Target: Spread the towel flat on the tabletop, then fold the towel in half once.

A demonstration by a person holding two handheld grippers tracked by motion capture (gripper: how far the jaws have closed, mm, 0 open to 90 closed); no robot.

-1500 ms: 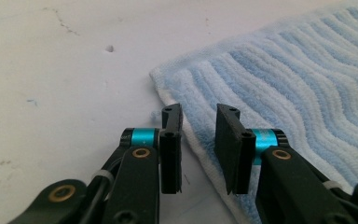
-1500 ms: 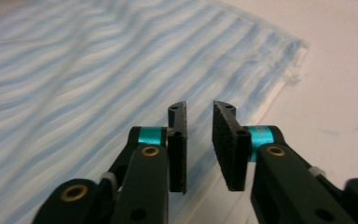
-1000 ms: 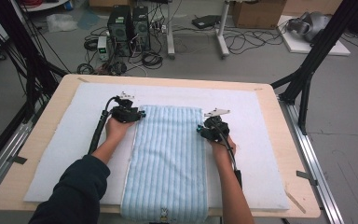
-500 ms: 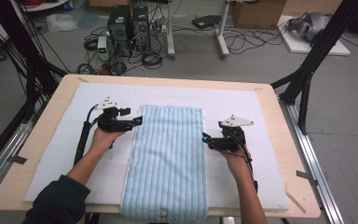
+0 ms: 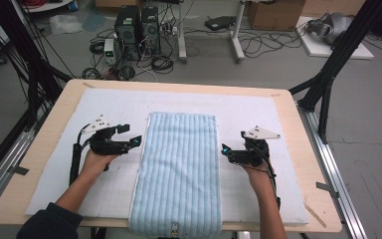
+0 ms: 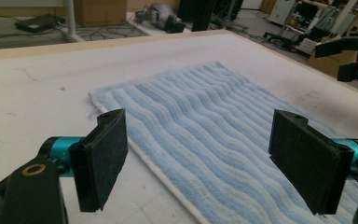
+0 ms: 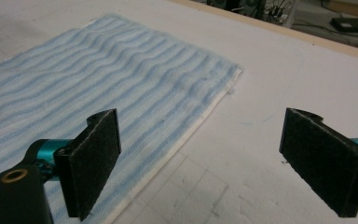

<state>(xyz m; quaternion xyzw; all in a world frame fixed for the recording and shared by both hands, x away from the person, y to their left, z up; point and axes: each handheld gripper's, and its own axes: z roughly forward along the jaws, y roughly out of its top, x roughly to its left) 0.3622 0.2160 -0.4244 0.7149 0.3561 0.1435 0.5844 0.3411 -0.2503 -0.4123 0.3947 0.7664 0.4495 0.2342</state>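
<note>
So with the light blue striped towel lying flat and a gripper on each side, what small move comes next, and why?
Probably bring both grippers down to the near end of the light blue striped terry towel to take its near corners for a fold. The towel lies flat on the white padded mat; the left gripper and right gripper, jaws just opened with nothing between them, sit beside its long edges.

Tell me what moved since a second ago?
Both claws let go of the towel and pulled apart: the left claw slid out past its left edge, the right claw past its right edge, their jaws having just opened, with nothing between them. The towel stayed flat on the white mat.
</note>
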